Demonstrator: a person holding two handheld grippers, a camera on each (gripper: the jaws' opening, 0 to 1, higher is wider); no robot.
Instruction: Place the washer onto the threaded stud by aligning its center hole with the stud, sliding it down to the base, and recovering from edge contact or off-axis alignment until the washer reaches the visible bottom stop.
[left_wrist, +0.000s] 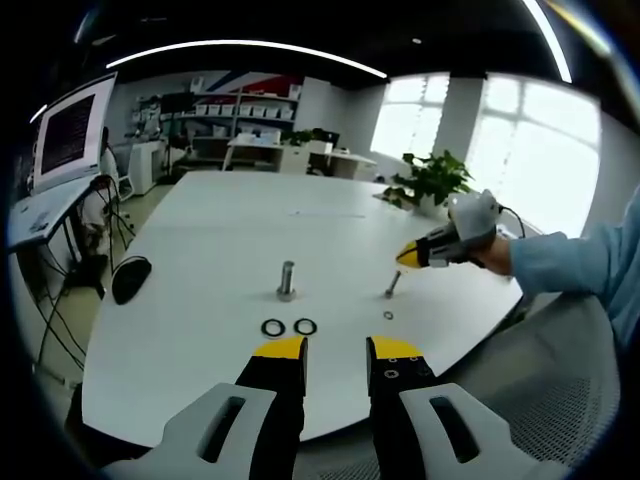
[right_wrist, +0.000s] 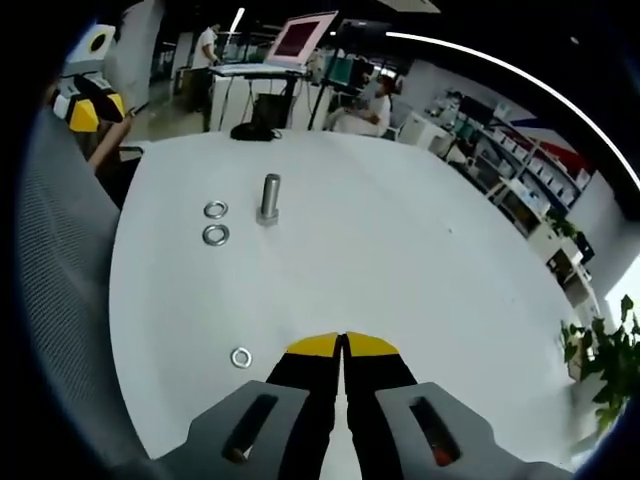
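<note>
Two washers lie near the stud, none picked yet. My left gripper is apart, my right gripper together. Next I grab one.

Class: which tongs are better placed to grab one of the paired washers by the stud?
Left tongs: open, paired washers just ahead, stud beyond. Right tongs are shut and farther off.

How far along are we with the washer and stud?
Nothing is seated yet: the stud stands bare, with two washers lying flat beside it and a third, smaller washer near the right gripper. That gripper's jaws look closed, gripping nothing visible; the left gripper is open. Pickup, alignment and sliding down all remain.
</note>
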